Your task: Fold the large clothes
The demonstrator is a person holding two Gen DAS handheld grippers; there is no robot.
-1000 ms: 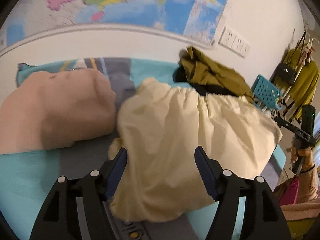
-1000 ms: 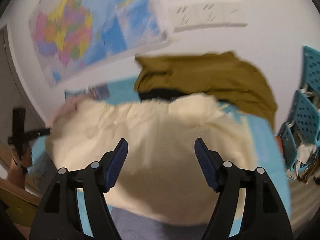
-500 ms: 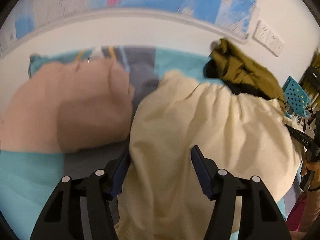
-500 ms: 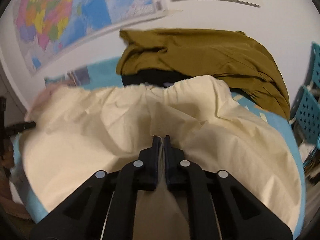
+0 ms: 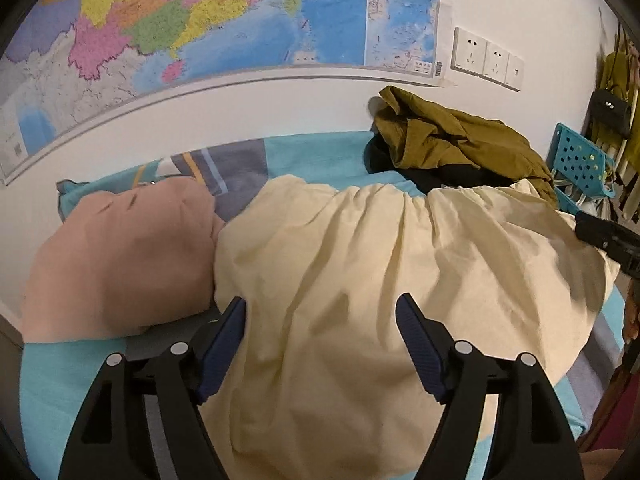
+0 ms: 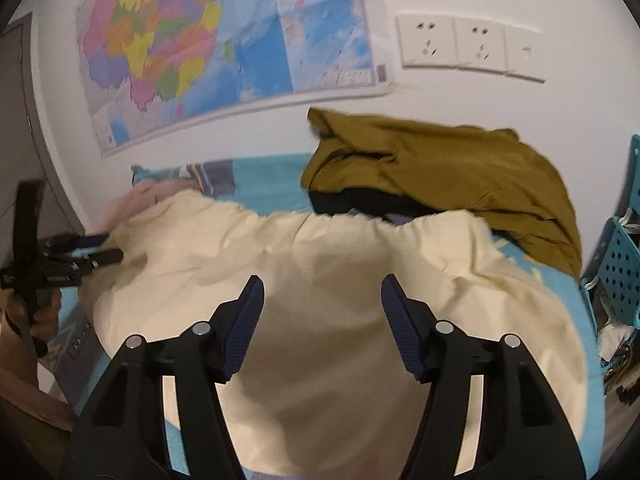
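Observation:
A large cream-yellow garment [image 5: 380, 264] [image 6: 344, 280] lies spread over the turquoise bed [image 5: 72, 380], its gathered edge towards the wall. My left gripper [image 5: 320, 320] hovers above the garment's left part, jaws opening and apart, with nothing pinched between them. My right gripper [image 6: 322, 300] hangs over the middle of the cloth, its jaws also opening, the pads clear of the fabric. The right gripper's tip [image 5: 604, 236] pokes into the left wrist view at the right edge. The left gripper [image 6: 92, 250] shows at the left of the right wrist view.
A pink folded garment [image 5: 120, 264] lies left of the cream one. An olive-green garment [image 5: 456, 140] [image 6: 440, 168] over dark cloth is heaped by the wall. Teal perforated baskets [image 5: 580, 164] [image 6: 620, 276] stand to the right. A map [image 5: 200, 28] and sockets [image 6: 468, 46] are on the wall.
The right gripper was shut on a fold of the cream cloth half a second ago and has let go, jaws now apart. Both grippers have drawn back from the garment; the left jaws widened.

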